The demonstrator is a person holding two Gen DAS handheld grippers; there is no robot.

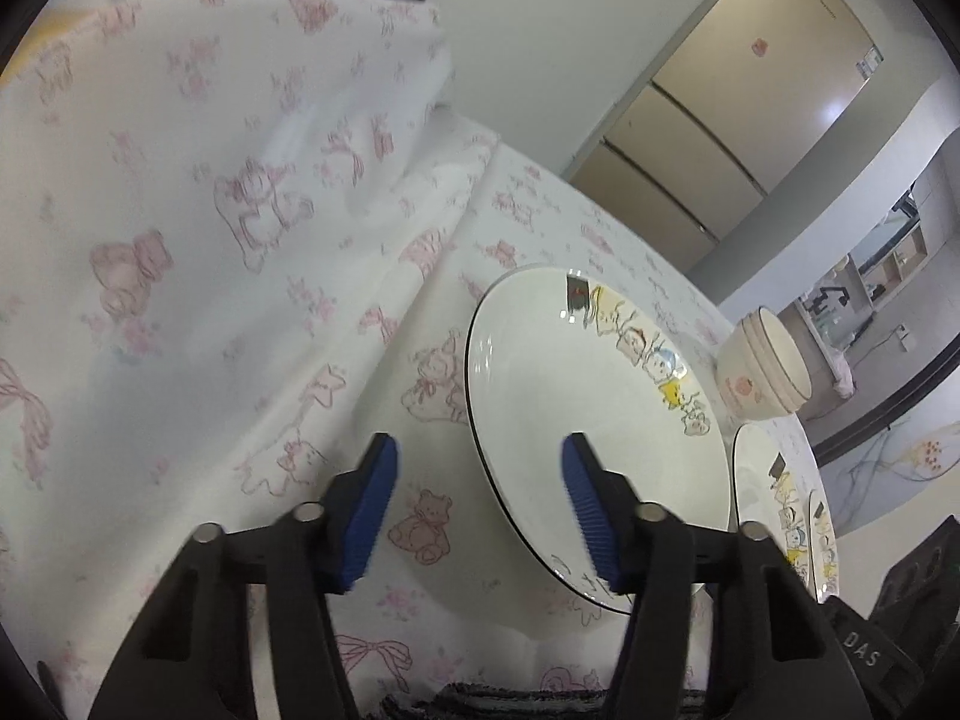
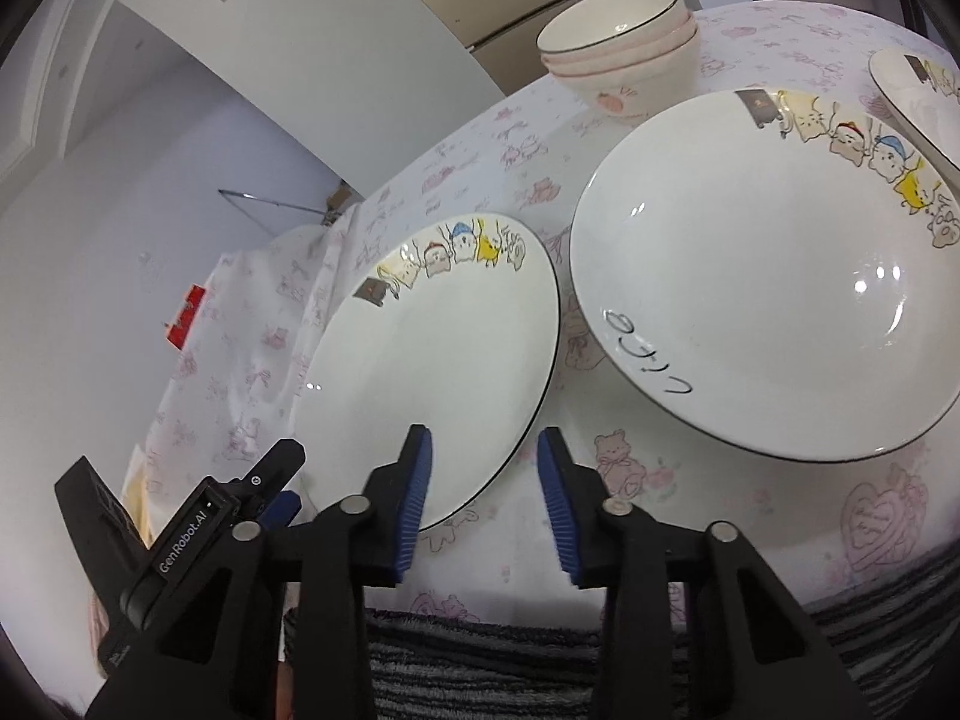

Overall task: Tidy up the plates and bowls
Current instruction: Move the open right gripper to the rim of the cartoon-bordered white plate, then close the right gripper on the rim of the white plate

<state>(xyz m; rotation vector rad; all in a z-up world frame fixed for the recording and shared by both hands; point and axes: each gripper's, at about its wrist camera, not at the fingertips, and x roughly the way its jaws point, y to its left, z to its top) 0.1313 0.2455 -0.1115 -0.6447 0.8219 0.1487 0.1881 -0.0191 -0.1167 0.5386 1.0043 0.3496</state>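
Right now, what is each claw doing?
Left claw: open, straddling the left plate's rim, not gripping.
Right claw: open, over the same plate's edge.

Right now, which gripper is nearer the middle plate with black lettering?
Right. The right gripper hovers just left of the middle plate; the left gripper is beyond the left plate.

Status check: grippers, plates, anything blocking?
Left gripper and right gripper open, straddling near plate rim, no grip. Bowl stack behind. Nothing blocking.
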